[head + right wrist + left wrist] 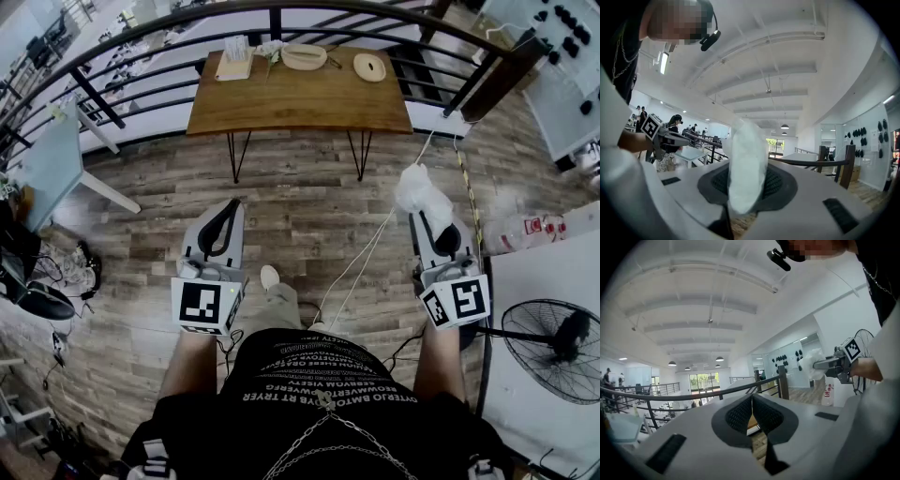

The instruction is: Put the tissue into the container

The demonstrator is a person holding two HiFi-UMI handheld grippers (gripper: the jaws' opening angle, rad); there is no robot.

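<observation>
**Tissue could drop short**

The fingers (777, 182) of your right gripper (746, 183) pinch the crumpled white tissue (746, 159), well short of the brown wooden tabletop (300, 101) carrying the pale shallow container (304, 56). Slacken that pinch en route and it drops before the tabletop. Your left gripper (752, 403) has its fingers together, empty.

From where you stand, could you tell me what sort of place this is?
Likely a mezzanine in an open workspace: a black metal railing overlooks desks below, with a wood-plank floor and a hairpin-legged wooden table.
</observation>
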